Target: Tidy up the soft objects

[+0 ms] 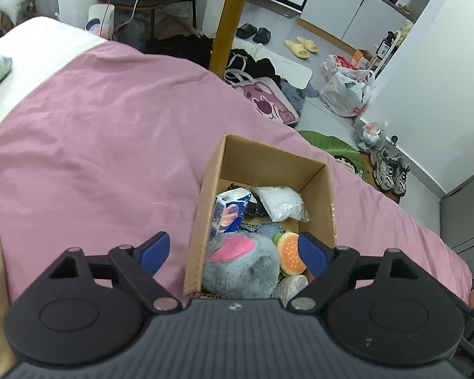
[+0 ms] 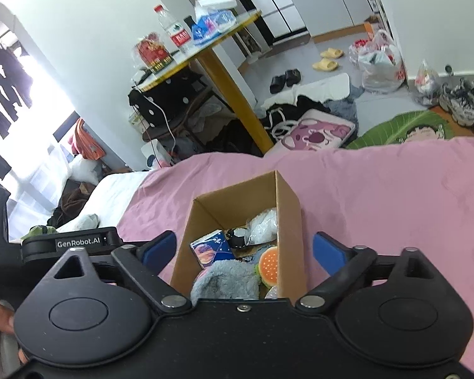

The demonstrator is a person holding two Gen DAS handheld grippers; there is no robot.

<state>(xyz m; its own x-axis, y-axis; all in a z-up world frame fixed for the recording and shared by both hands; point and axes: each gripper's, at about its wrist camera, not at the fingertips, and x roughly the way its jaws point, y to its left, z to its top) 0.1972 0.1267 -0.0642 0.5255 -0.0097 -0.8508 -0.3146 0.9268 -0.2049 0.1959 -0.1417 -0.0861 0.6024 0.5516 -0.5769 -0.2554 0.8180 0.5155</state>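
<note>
The bed's got a wrinkly pink blanket (image 1: 104, 132) over a white sheet (image 1: 41, 36), with 1 open cardboard box (image 1: 202, 218) sitting on the pink part.

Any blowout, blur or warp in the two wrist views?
Right wrist: window at left is blown out white, detail lost. Left wrist: evenly lit, no glare; pink bedspread soft towards the left edge. Both: strong fisheye bending and dark corners; cardboard box sharp.

Grey plush (image 1: 240, 265), burger toy (image 1: 289, 254) (side by side) inside open cardboard box (image 1: 202, 221)
</note>
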